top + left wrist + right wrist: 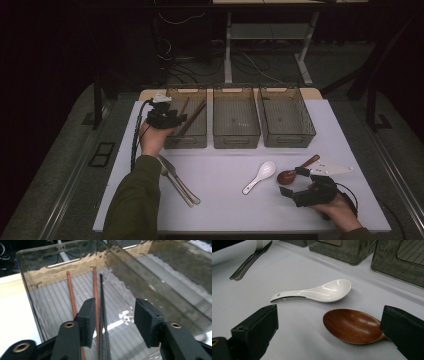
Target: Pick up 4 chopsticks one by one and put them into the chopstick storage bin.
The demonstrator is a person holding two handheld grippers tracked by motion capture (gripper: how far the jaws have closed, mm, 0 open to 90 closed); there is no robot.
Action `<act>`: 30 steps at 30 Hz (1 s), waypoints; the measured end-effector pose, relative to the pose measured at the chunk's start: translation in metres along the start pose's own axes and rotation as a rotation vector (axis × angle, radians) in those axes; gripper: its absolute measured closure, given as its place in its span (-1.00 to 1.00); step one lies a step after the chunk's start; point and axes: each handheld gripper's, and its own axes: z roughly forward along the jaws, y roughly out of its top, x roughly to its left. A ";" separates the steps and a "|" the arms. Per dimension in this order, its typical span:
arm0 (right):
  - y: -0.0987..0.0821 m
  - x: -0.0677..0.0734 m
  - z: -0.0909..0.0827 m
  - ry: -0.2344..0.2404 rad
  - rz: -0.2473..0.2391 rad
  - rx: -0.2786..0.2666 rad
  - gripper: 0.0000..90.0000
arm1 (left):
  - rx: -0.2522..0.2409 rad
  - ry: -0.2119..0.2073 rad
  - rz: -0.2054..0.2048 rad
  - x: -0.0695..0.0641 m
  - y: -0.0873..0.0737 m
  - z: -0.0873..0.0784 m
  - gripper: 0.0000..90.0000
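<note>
My left gripper (113,322), jaws apart, over thin, stiff chopsticks (96,302); my right gripper (329,332), wide open, flanks the smooth, rigid wooden spoon (352,325)—grasp its handle.

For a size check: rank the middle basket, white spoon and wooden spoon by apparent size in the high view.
1. Middle basket, by far the largest.
2. White spoon and wooden spoon look about alike; the right gripper covers part of the wooden one, so no ranking.

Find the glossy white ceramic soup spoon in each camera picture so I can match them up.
High view: glossy white ceramic soup spoon lies centre-right on the table, left of the brown wooden spoon.
Left gripper view: not in it.
Right gripper view: the white spoon lies at centre, beyond the brown wooden spoon, the shared landmark.
</note>
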 end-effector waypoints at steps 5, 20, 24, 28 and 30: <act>0.000 0.000 0.000 -0.001 -0.001 0.002 -0.97 | -0.017 -0.030 0.041 -0.008 0.003 -0.007 -0.09; 0.000 0.000 0.000 -0.001 0.001 0.001 -0.97 | -0.055 -0.150 0.111 -0.038 -0.004 -0.033 -0.37; 0.000 0.000 0.000 0.000 0.001 0.001 -0.97 | -0.067 -0.175 0.117 -0.046 -0.013 -0.040 -0.40; 0.000 0.000 0.000 -0.001 0.000 0.002 -0.97 | -0.062 -0.194 0.130 -0.053 -0.022 -0.046 -0.45; 0.000 0.001 0.000 -0.001 0.000 0.003 -0.97 | -0.067 -0.204 0.132 -0.057 -0.026 -0.049 -0.48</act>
